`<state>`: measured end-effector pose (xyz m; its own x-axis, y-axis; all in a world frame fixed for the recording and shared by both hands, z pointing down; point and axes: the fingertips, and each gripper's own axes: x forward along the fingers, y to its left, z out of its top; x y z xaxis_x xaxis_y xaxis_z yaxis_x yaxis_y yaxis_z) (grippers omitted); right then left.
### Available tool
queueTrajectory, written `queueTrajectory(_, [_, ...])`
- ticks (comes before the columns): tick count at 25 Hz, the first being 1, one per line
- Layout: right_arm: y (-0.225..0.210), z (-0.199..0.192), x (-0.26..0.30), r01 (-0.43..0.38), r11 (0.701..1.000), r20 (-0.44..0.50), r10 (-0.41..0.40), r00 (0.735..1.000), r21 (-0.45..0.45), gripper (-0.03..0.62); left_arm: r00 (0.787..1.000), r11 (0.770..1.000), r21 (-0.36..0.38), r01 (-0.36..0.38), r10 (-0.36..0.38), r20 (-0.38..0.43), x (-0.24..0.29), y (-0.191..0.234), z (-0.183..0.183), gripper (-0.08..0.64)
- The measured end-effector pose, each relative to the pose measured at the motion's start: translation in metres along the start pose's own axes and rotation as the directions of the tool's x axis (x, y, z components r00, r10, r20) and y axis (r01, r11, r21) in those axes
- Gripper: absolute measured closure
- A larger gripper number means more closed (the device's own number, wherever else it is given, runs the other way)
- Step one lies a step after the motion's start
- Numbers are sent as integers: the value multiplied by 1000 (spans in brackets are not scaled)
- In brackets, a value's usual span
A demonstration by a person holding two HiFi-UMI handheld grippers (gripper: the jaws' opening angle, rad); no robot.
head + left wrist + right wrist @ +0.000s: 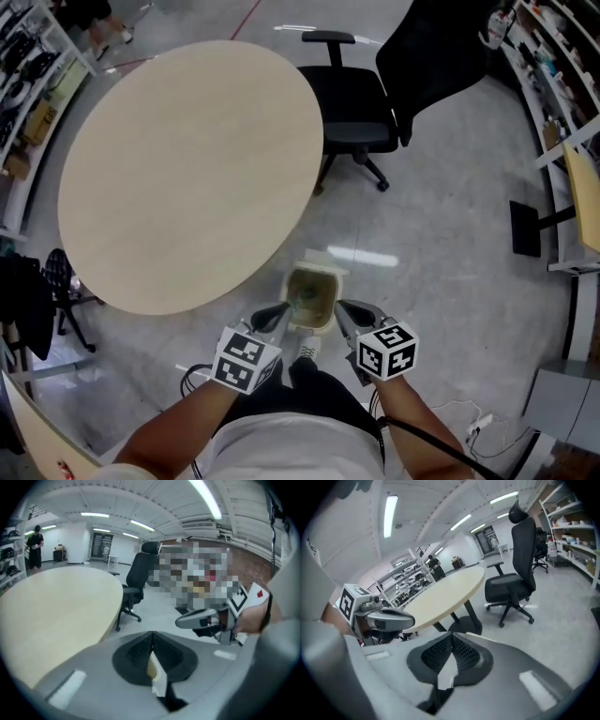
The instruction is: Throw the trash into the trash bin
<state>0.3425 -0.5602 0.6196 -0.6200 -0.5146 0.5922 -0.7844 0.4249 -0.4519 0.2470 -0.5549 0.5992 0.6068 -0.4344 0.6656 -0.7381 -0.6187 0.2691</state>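
grey left tool (283,308) and right tool (343,307) closed, seemingly empty, over beige bin (330,281)

A small cream trash bin (309,324) stands upright on the grey floor (450,281), seen from almost straight above. Its open top is roughly square with rounded corners and a pale rim. The inside is dim. The trash (306,296) at the bottom shows only as a dark, greenish patch, too small to identify. The bin sits just beside the near edge of the round beige table (187,169).
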Motion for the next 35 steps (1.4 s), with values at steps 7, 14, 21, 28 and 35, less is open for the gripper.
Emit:
queueTrajectory(7, [39, 80, -72, 7, 995, 180, 11, 984, -99, 589, 979, 1000, 6, -10, 9, 203, -56, -16, 76, 552])
queueTrajectory(14, [70, 122, -114, 8, 982, 304, 50, 951, -186, 589, 948, 997, 68, -25, 2, 318, -73, -39, 118, 552])
queueTrajectory(21, [83, 138, -147, 28, 974, 377, 60, 924, -224, 590, 913, 993, 92, -76, 33, 406, -112, -47, 140, 552])
queueTrajectory(28, [102, 136, -151, 34, 971, 399, 65, 915, -235, 590, 899, 991, 85, -107, 59, 434, -142, -37, 138, 552])
queueTrajectory(35, [134, 141, -152, 67, 968, 434, 46, 900, -240, 590, 884, 992, 104, -64, 8, 468, -176, -36, 136, 552])
